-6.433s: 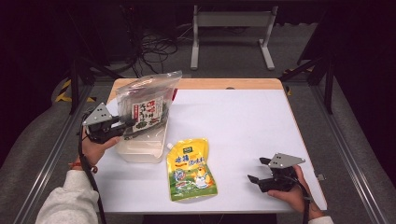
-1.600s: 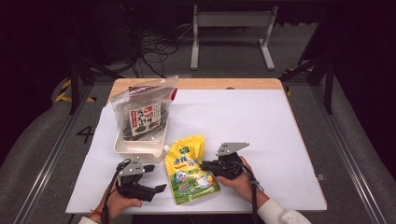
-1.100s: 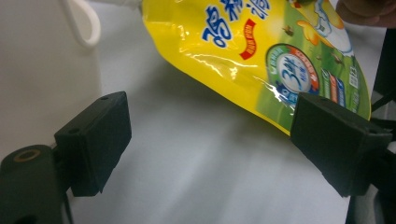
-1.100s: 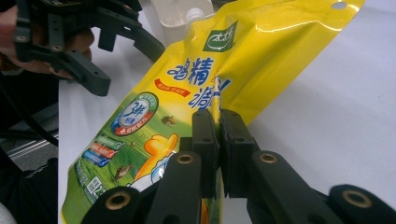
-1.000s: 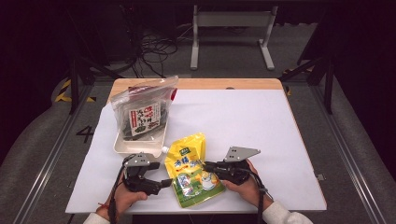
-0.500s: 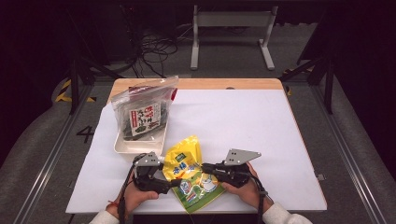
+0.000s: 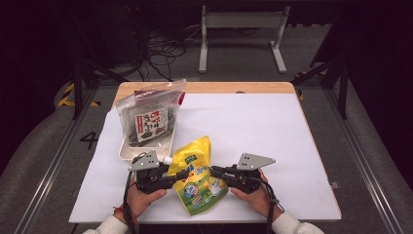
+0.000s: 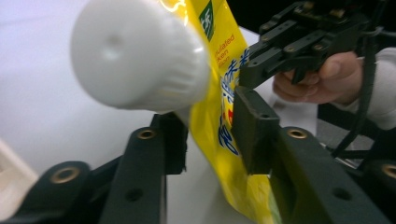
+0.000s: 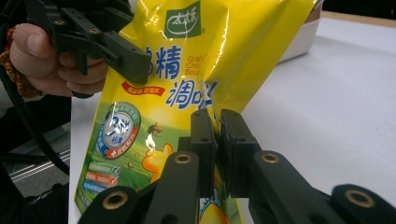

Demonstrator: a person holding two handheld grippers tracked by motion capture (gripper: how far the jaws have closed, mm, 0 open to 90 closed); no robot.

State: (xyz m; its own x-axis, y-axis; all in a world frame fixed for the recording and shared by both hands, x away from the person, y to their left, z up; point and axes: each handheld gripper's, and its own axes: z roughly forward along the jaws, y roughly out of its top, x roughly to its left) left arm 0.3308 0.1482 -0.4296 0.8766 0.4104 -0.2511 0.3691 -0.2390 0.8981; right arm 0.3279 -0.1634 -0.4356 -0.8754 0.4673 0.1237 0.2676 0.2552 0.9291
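Gripping the yellow pouch [image 9: 187, 93] from two sides is the step judged to be in hand. The right tongs [image 9: 218, 122] are clamped on the pouch's side edge, the jaws pressed nearly together with only the film between them. The left tongs [image 8: 208, 126] have just been closing around the opposite edge, below the white cap [image 8: 140, 56]; the film is seen between the jaws, one pad lying against it, but a gap shows on the cap side, so a firm pinch cannot be confirmed.

In the high view the pouch is held between both tongs near the front edge of the tabletop [image 7: 272, 126], its upper part raised and folded, its lower end low toward the tabletop. Whether that end touches cannot be told.

Just behind the left tongs a white tray [image 7: 127, 152] is seen, with a clear bag of dark seaweed [image 7: 148, 119] propped in it.

Next move, as judged: the left tongs' closing is to be completed, then both are to be raised together and the pouch carried toward the tray. An uneven pull could let the film slip from the left jaws.
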